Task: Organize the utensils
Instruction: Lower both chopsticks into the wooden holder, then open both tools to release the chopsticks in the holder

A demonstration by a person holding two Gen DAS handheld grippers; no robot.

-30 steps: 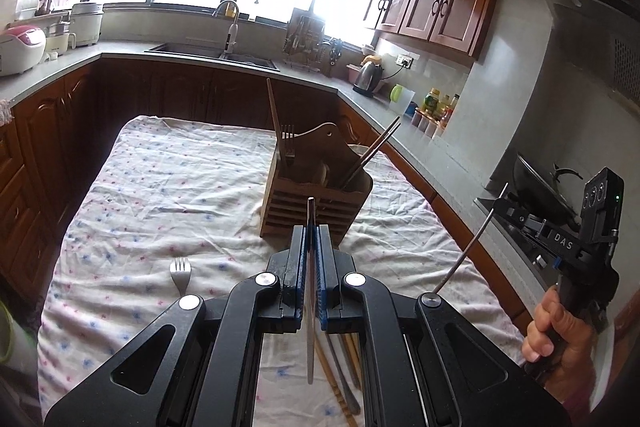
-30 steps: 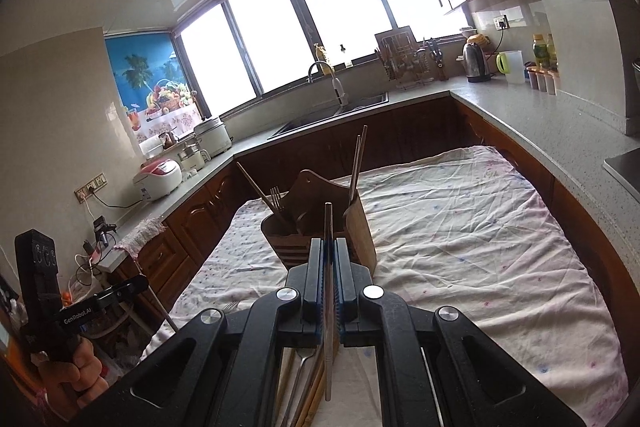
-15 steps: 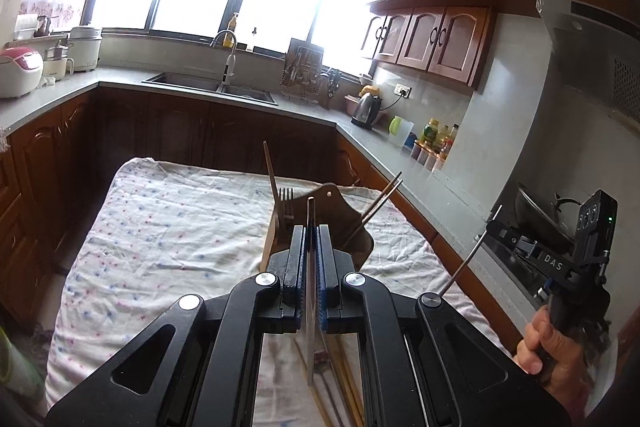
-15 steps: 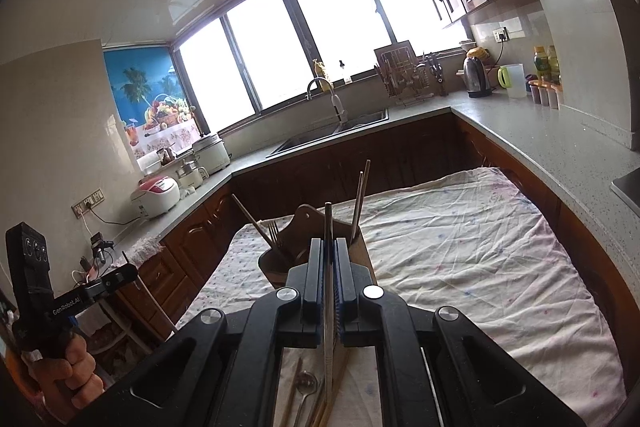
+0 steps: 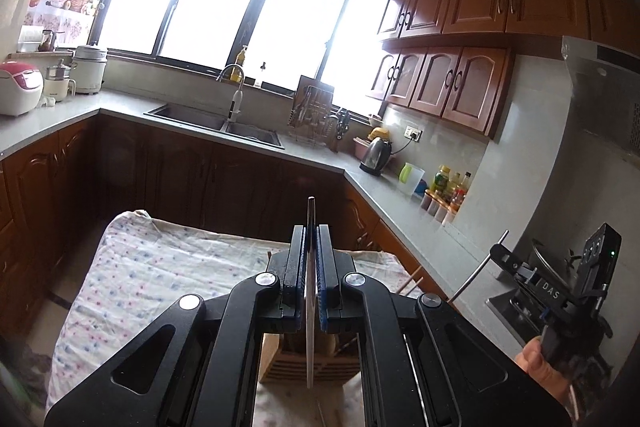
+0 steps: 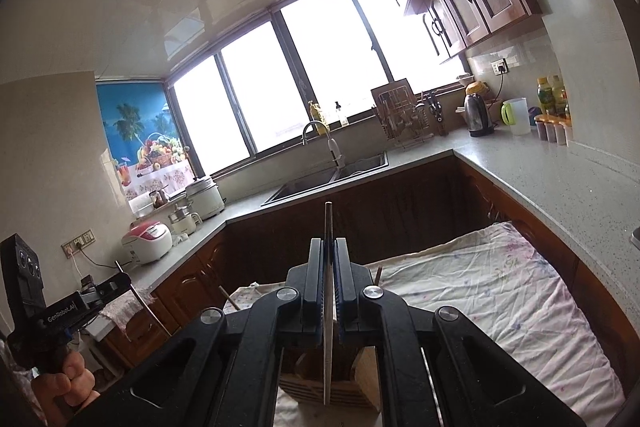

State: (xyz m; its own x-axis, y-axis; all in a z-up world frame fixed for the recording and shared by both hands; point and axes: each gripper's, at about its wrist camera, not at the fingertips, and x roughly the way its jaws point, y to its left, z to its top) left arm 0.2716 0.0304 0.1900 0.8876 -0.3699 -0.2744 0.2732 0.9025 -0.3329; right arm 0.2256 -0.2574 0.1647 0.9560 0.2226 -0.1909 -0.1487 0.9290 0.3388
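My left gripper is shut on a thin metal utensil that runs upright between its blue pads, the tip sticking out above. My right gripper is shut on a similar thin metal utensil. Which kind of utensil each is I cannot tell. The wooden slatted utensil holder sits on the table right below both grippers, mostly hidden by them; it also shows in the right wrist view. Chopstick ends poke out of it. Each gripper shows in the other's view, the right and the left.
The table carries a flowered white cloth. Dark wooden cabinets and a grey counter wrap around it, with a sink, kettle, rice cooker and bottles. A stove with a pan is at the right.
Both grippers have risen and tilted up with their utensils. The holder has dropped from mid-frame to the bottom, under the grippers. The loose utensils on the cloth are out of view.
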